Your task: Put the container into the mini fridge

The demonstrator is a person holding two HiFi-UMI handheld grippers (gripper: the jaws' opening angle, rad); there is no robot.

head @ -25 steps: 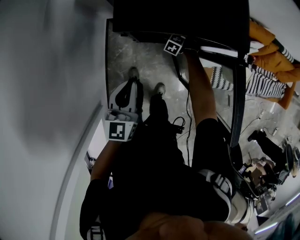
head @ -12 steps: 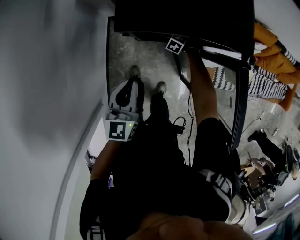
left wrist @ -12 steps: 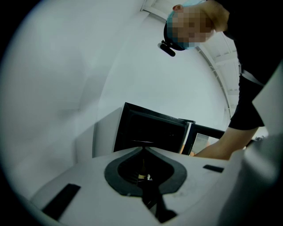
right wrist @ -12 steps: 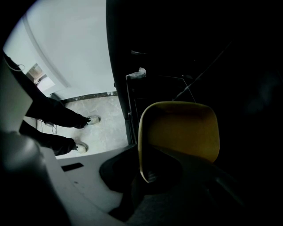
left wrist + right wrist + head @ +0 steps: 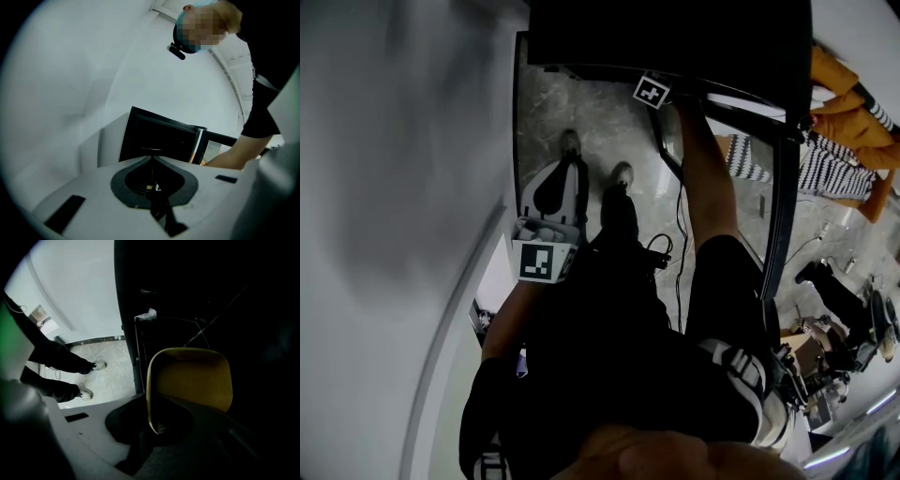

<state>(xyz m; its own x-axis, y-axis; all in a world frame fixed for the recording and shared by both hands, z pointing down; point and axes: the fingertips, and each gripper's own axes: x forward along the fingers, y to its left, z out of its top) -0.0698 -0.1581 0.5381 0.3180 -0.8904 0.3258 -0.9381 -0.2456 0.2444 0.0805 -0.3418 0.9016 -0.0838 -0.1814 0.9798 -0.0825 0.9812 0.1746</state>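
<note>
A yellow container (image 5: 192, 376) sits between the jaws of my right gripper (image 5: 159, 427), which is shut on it. It is held inside the dark mini fridge (image 5: 666, 33), near a wire shelf (image 5: 173, 322). From the head view only the right gripper's marker cube (image 5: 652, 91) shows at the fridge opening; the container is hidden there. My left gripper (image 5: 562, 173) hangs low by the person's body, shut with nothing in it. In the left gripper view its jaws (image 5: 152, 159) point at the black fridge (image 5: 157, 138) and its open door (image 5: 215, 147).
The fridge door (image 5: 780, 187) stands open at the right of the person's arm. A white wall (image 5: 394, 187) runs along the left. The person's shoes (image 5: 619, 175) stand on a marble floor (image 5: 591, 112). Cables and gear (image 5: 825, 347) lie at the right.
The right gripper's marker cube has crept slightly right at the fridge opening. The left gripper has stayed where it was.
</note>
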